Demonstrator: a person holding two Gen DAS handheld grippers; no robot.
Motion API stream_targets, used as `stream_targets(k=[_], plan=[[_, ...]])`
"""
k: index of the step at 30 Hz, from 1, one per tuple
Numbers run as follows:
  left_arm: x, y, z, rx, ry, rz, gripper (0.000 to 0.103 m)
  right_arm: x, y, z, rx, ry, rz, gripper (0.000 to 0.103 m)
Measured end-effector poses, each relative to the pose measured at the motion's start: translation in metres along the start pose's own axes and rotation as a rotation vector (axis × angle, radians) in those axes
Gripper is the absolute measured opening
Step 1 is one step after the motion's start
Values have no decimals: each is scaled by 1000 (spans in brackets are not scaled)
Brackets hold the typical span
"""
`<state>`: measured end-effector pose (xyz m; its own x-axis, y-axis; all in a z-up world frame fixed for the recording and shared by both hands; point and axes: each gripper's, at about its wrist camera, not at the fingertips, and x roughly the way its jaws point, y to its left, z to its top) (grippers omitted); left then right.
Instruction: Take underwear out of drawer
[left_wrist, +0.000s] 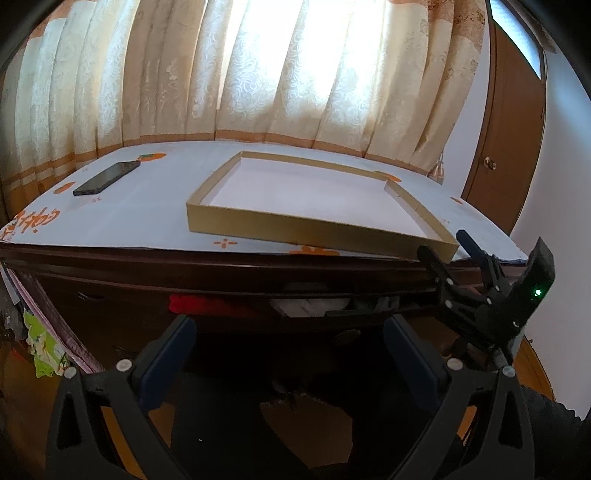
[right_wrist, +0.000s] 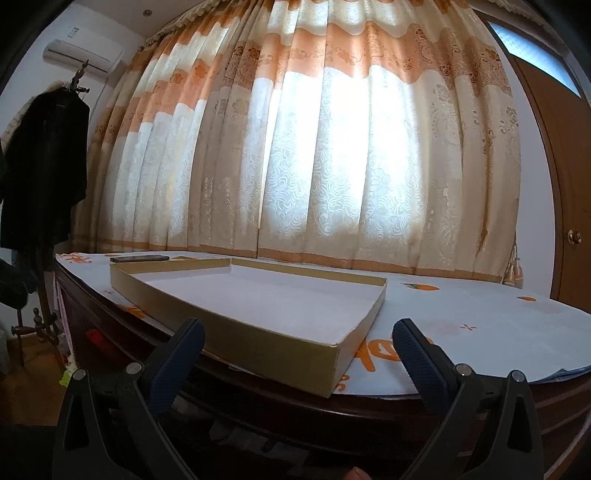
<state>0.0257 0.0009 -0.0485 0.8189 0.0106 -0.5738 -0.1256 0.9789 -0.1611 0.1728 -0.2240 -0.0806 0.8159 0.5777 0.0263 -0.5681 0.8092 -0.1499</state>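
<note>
At nine o'clock in your left wrist view a dark phone lies on the white printed cover; at its far left edge sits orange writing too distorted to read, and nothing else legible shows; toward the centre the shallow gold box lid lies empty. Below it the drawer stands slightly ajar, with red cloth at seven o'clock and pale cloth, likely the underwear, just right of it; nothing is out yet, so I judge the task barely begun. Your left gripper hangs wide apart, gripping nothing, before the drawer; at four o'clock your right gripper, jaws likewise spread and empty, sits at the dresser's edge.
</note>
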Motion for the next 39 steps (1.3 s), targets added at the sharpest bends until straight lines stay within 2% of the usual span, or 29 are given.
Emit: stream_targets(k=[7, 13, 39], plan=[[2, 2, 0, -10, 7, 2, 103, 11, -3, -2, 12, -9, 19, 102], [3, 6, -1, -25, 13, -6, 103, 18, 4, -12, -35, 4, 15, 102], [2, 5, -1, -39, 17, -22, 103, 5, 0, -15, 0, 56, 10, 102]])
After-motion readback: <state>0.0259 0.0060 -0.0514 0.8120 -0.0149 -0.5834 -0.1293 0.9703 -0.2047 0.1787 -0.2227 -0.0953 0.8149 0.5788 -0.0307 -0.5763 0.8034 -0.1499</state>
